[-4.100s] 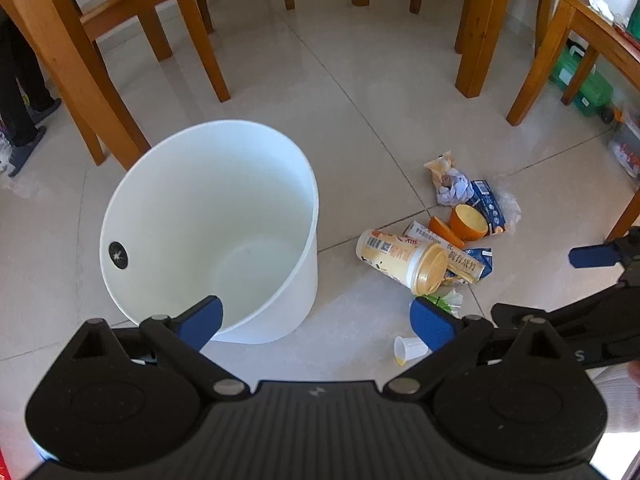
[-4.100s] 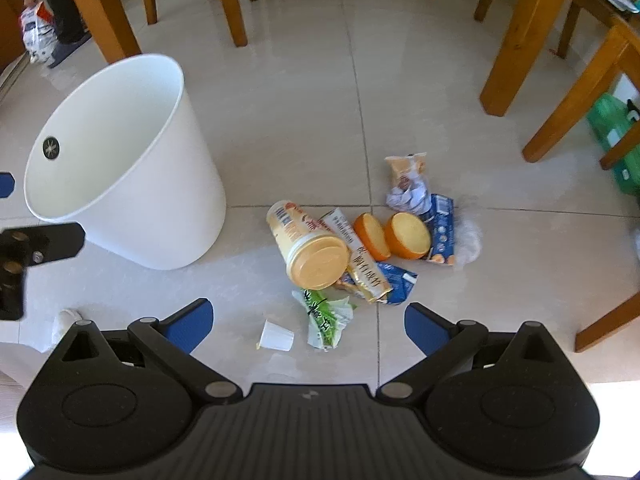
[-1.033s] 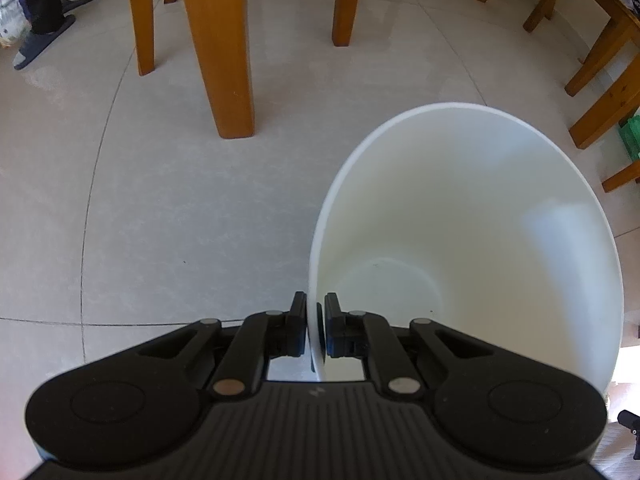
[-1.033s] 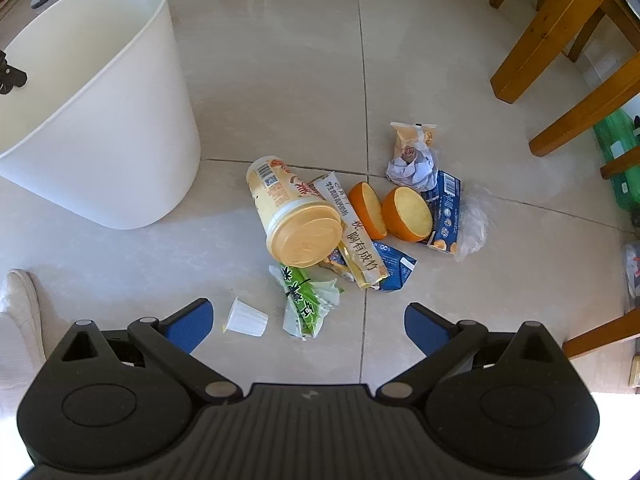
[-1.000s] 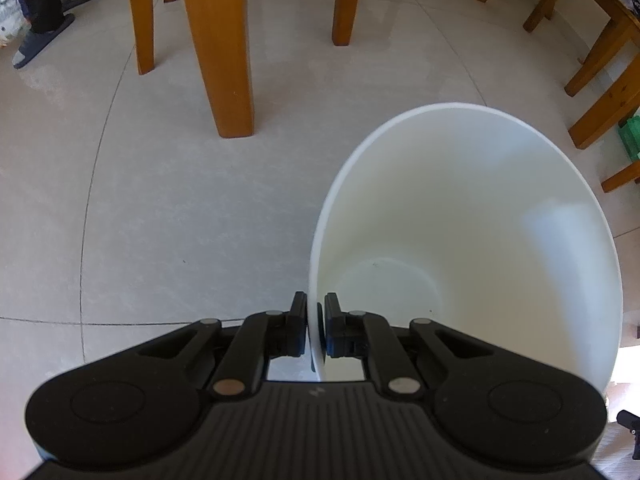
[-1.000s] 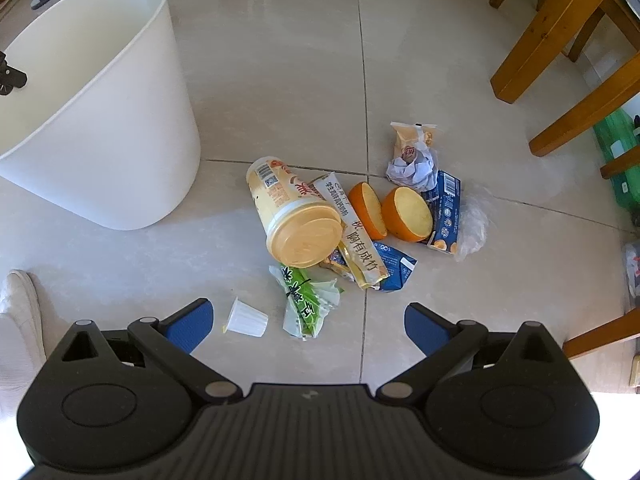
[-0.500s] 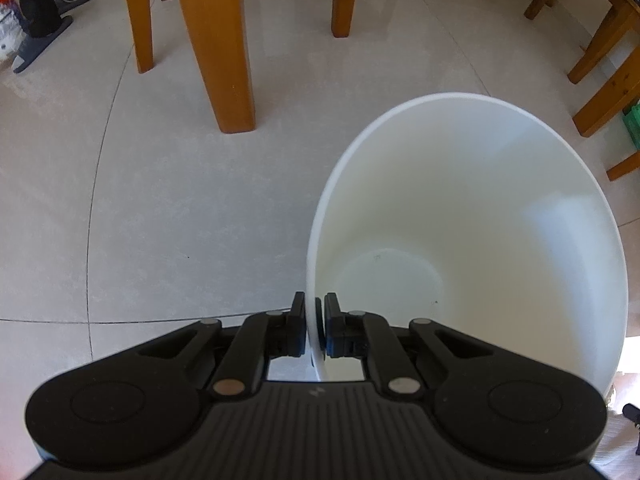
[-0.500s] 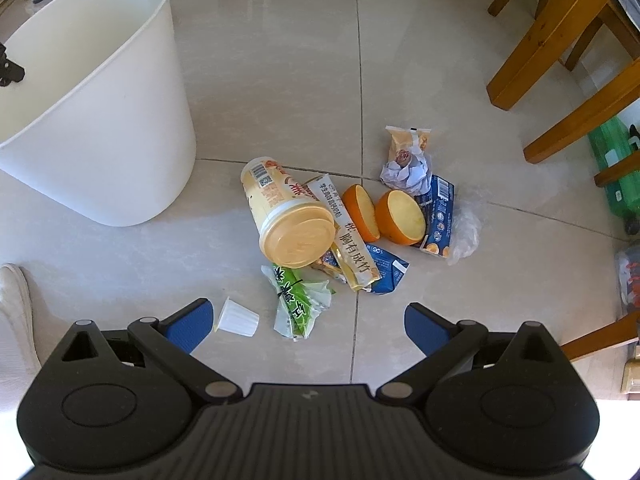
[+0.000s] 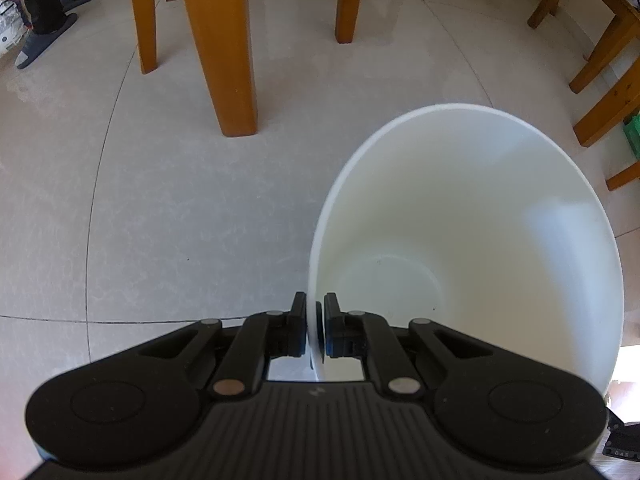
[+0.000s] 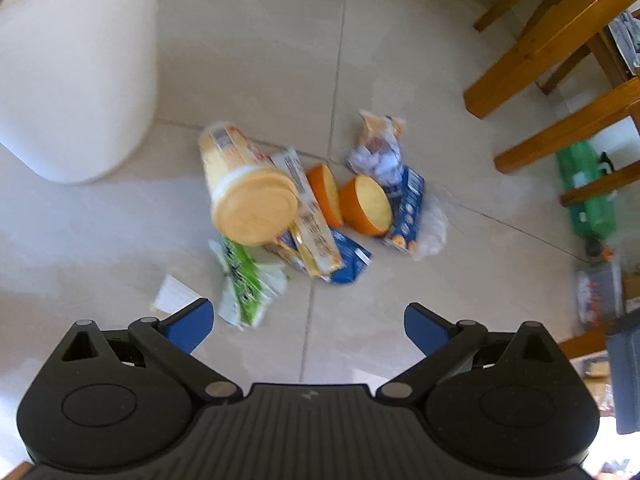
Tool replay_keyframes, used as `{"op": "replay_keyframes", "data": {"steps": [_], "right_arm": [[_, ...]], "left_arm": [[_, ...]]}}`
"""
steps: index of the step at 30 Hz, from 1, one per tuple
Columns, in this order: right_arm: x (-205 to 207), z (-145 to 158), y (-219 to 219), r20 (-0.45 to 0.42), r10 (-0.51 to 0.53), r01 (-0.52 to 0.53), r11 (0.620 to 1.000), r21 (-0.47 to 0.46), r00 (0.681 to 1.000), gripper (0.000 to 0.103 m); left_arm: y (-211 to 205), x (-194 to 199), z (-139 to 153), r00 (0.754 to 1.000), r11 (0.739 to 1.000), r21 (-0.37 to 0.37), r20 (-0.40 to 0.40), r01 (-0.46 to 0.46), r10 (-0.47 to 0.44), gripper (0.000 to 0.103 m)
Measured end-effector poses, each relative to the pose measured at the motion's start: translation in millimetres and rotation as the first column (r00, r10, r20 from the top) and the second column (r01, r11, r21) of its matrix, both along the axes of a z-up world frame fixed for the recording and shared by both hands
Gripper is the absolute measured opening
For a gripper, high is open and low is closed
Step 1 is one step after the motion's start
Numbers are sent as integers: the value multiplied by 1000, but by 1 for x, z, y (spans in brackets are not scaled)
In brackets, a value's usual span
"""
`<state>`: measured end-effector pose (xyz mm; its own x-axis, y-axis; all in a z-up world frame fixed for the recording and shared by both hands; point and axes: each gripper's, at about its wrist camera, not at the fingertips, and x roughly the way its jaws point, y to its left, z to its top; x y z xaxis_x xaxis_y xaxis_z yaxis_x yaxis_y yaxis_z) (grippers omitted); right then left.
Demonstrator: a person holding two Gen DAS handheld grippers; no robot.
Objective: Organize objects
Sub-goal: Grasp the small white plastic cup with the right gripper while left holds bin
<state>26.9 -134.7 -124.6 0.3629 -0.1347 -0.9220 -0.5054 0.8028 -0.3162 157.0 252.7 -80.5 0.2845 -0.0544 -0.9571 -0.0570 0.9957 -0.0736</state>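
Observation:
My left gripper [image 9: 314, 324] is shut on the near rim of the white bin [image 9: 480, 220], which looks empty inside. The bin's side also shows in the right wrist view [image 10: 80, 72] at the upper left. My right gripper [image 10: 308, 320] is open and empty above a litter pile on the floor: a yellow canister [image 10: 248, 196] on its side, two orange halves [image 10: 352, 200], a green wrapper [image 10: 244, 276], a small white paper cup [image 10: 174, 294], blue packets [image 10: 404, 208] and a crumpled wrapper [image 10: 378, 148].
Wooden chair and table legs [image 9: 216, 40] stand behind the bin, and more legs [image 10: 540, 48] are at the right of the litter. A green bag [image 10: 588, 196] lies at the far right. A person's feet [image 9: 44, 12] are at the far left.
The right gripper has moved closer to the litter pile, whose view is now blurred. The left gripper keeps its hold on the bin rim and has shifted a little.

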Motion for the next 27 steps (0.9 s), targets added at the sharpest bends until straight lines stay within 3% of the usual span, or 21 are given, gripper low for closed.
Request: {"op": "replay_keyframes", "data": {"steps": [7,13,17,20,23,25,27], "right_arm": [[2,-3,9,-3,-68,68,996,59,998,103],[7,-35,8,-174,-199,232,953,195,964,93],[2,-64,18,-255,-205,267,933,240,945,86],[-6,-79,32,-246,-100,158,960,231,964,82],[-20,-94,44,-217,77,-36,981,190,973,76],[-32,-103,52,-205,219,-192,971,141,954,71],[-46,-111,57,-183,365,-356,931,79,913,68]], "left_arm": [[1,3,1,1000,1000,0,4,-2,2,6],[-3,6,-1,1000,1000,3,8,-11,11,6],[-2,7,-3,1000,1000,-6,13,-21,21,6],[1,8,-4,999,999,-14,15,-31,31,6],[3,8,-4,999,999,-19,20,-32,32,6],[2,7,-4,999,999,-18,22,-32,32,6],[2,6,-4,999,999,-15,22,-29,29,6]]}}
